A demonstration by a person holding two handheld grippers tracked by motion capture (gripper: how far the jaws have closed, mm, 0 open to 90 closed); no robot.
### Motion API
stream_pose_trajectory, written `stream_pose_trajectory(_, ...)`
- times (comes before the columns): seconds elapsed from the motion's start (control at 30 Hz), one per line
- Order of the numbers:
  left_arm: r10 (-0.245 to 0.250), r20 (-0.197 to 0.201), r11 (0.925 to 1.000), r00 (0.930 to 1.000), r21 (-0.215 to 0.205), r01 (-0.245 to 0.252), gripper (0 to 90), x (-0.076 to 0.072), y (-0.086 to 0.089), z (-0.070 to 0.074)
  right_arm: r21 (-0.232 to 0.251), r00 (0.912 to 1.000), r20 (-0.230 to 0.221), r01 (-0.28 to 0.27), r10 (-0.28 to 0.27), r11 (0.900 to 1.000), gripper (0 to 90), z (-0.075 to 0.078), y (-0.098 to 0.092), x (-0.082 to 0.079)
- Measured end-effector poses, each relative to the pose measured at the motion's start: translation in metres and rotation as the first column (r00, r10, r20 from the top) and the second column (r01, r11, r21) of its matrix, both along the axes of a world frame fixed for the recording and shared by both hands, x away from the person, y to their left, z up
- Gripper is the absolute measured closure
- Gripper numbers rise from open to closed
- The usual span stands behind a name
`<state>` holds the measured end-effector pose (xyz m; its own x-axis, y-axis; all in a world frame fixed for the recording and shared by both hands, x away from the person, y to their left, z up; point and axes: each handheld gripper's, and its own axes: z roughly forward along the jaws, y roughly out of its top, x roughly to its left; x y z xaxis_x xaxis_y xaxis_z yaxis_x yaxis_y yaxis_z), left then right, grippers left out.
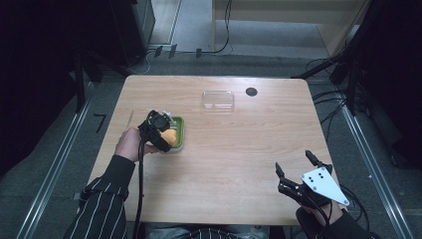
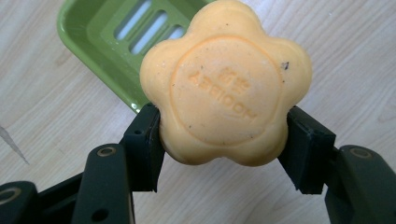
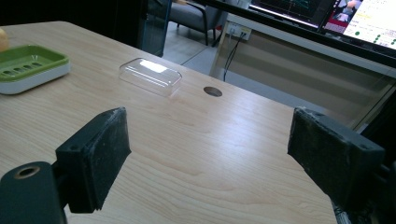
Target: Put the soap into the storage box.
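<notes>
My left gripper point(image 1: 166, 134) is shut on an orange flower-shaped soap point(image 2: 224, 84), held between its two black pads point(image 2: 144, 144). The soap point(image 1: 170, 137) hangs above the near part of a green soap dish point(image 1: 179, 130) at the table's left. In the left gripper view the dish point(image 2: 100, 44) shows slotted holes behind the soap. A clear plastic lid point(image 1: 218, 99) lies at the far middle of the table. My right gripper point(image 1: 294, 164) stands open near the front right edge, nothing between its jaws. Its view shows the lid point(image 3: 150, 75) and the dish point(image 3: 30, 65) far off.
A round cable hole point(image 1: 251, 91) sits in the wooden table point(image 1: 234, 159) beside the lid. Metal rails and cables run along the floor on both sides. A monitor point(image 3: 355, 16) stands beyond the table's far edge.
</notes>
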<state>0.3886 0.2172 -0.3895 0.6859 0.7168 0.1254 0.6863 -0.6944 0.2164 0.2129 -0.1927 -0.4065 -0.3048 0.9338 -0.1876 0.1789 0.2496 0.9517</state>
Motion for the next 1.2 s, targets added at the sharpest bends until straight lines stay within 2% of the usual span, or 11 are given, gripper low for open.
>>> stream_pose_trajectory(0.47,0.041,0.039,0.999,0.9984,-0.018,-0.041,39.7,0.023,-0.001,-0.002,0.0,1.0,0.001,0.0,0.0,1.0,13.4,0.0,0.0,0.0)
stream_pose_trajectory(0.73,0.052,0.04,0.9986,0.9978,0.003,-0.052,39.6,0.032,-0.004,-0.011,0.0,1.0,0.001,0.0,0.0,1.0,13.4,0.0,0.0,0.0)
stream_pose_trajectory(0.83,0.065,0.061,0.9978,0.996,0.007,-0.066,39.6,0.036,-0.004,-0.015,0.0,1.0,0.002,0.001,-0.001,1.0,13.4,0.0,-0.001,0.0)
stream_pose_trajectory(1.03,0.083,0.054,0.9965,0.9951,0.006,-0.084,39.6,0.041,-0.001,-0.02,0.0,1.0,0.002,0.0,0.0,1.0,13.4,0.0,0.0,0.0)
stream_pose_trajectory(1.07,0.09,0.063,0.9959,0.994,0.001,-0.09,39.6,0.041,-0.001,-0.022,-0.001,1.0,0.001,0.0,0.0,1.0,13.4,0.0,0.0,0.0)
stream_pose_trajectory(1.2,0.098,0.051,0.995,0.9939,0.013,-0.099,39.6,0.044,0.002,-0.024,-0.001,1.0,0.001,0.001,-0.001,1.0,13.4,0.0,0.0,0.0)
